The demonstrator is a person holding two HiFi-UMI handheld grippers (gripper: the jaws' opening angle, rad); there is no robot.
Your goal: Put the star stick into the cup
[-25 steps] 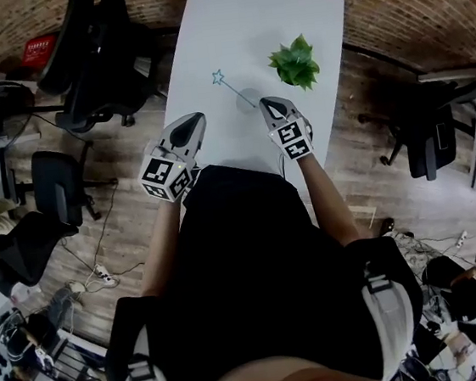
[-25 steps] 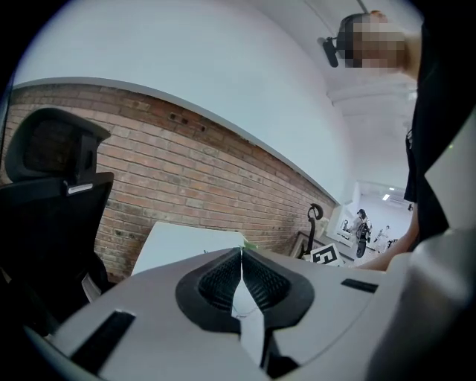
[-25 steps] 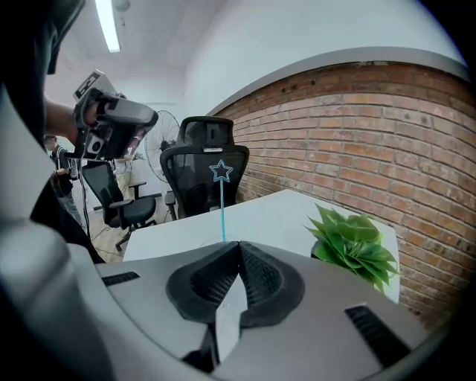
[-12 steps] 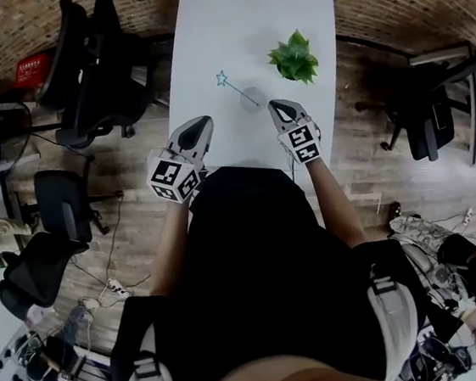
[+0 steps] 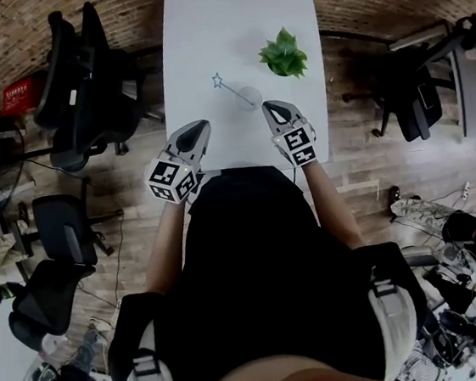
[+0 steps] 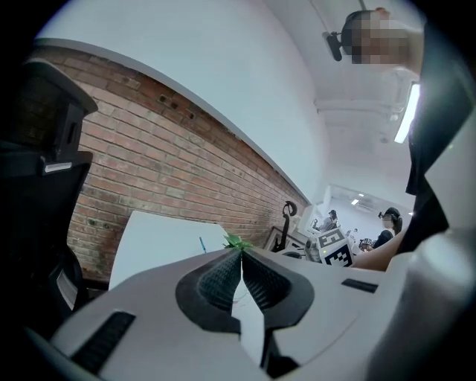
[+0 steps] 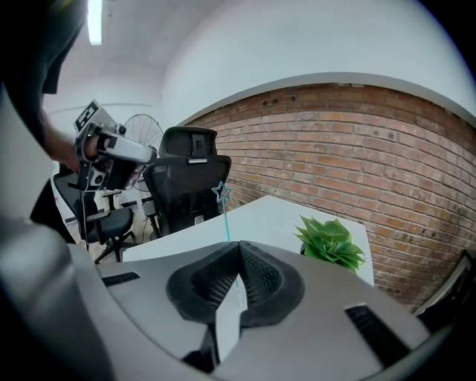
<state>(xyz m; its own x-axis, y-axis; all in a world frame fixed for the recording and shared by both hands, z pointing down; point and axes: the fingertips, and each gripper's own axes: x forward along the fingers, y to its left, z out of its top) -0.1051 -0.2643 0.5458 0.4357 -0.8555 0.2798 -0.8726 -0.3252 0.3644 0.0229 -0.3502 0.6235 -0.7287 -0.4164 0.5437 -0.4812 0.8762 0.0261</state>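
Observation:
A thin blue star stick [image 5: 232, 90] leans up and to the left out of a clear cup [image 5: 250, 98] on the white table [image 5: 202, 27]. In the right gripper view the star stick [image 7: 223, 205] rises upright behind the jaws, and the cup is hidden by them. My right gripper [image 5: 269, 107] sits just to the right of the cup, shut and empty. At the table's near edge, left of the cup, my left gripper [image 5: 201, 126] is shut with nothing in it. The left gripper view shows the closed jaws and a bit of the stick [image 6: 201, 244] beyond.
A small green potted plant [image 5: 282, 55] stands on the table just behind and to the right of the cup. Black office chairs [image 5: 89, 83] crowd the table's left side, and another chair [image 5: 412, 106] stands at the right. A brick wall runs behind the table.
The head view has shifted a little; the table now sits more upright in the frame. Both grippers stay shut near the table's front edge, and the stick remains in the cup.

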